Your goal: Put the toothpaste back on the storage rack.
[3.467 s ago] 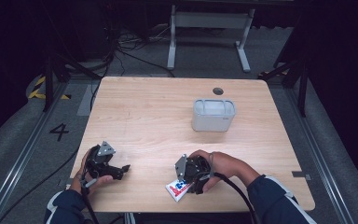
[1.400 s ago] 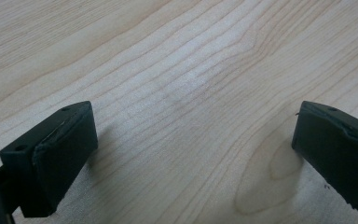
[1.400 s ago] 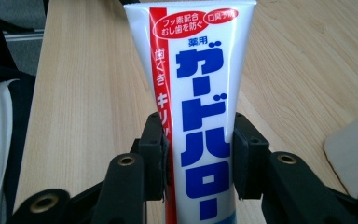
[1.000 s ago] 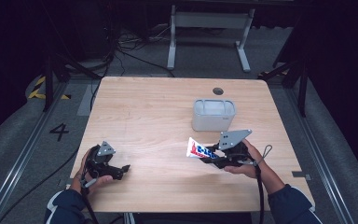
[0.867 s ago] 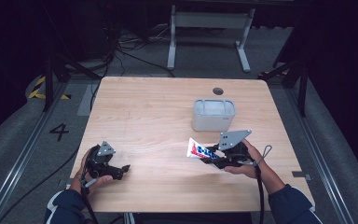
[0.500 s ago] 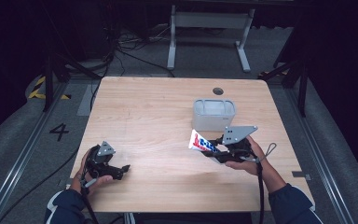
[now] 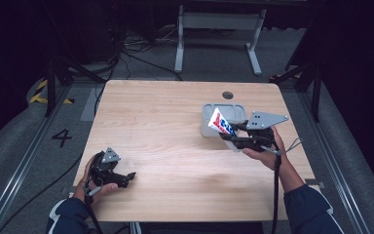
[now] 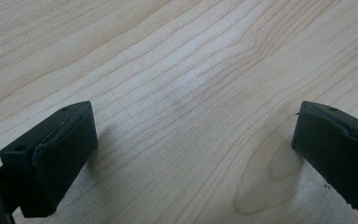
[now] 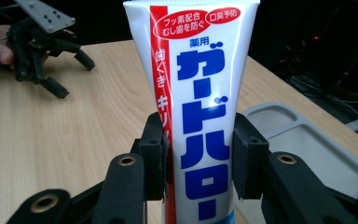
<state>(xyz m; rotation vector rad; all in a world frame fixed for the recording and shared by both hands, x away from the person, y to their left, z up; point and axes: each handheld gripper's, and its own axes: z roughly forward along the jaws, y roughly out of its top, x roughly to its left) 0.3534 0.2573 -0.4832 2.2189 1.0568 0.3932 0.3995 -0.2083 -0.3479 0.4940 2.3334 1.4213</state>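
A white toothpaste tube with red and blue print is clamped upright in my right gripper, and the right gripper view shows the tube squeezed between both pads. It hangs over the near edge of a grey plastic tray on the right half of the wooden table. My left gripper rests near the front left edge, jaws wide apart over bare wood, holding nothing. The right gripper view also shows that left gripper far off.
A round hole sits in the table's back edge behind the tray. A metal stand and cables lie on the dark floor beyond the table. Rails run along both sides.
My right gripper picked the tube up from the front of the table and carried it back and right, up to the tray's near edge. The left gripper stayed put.
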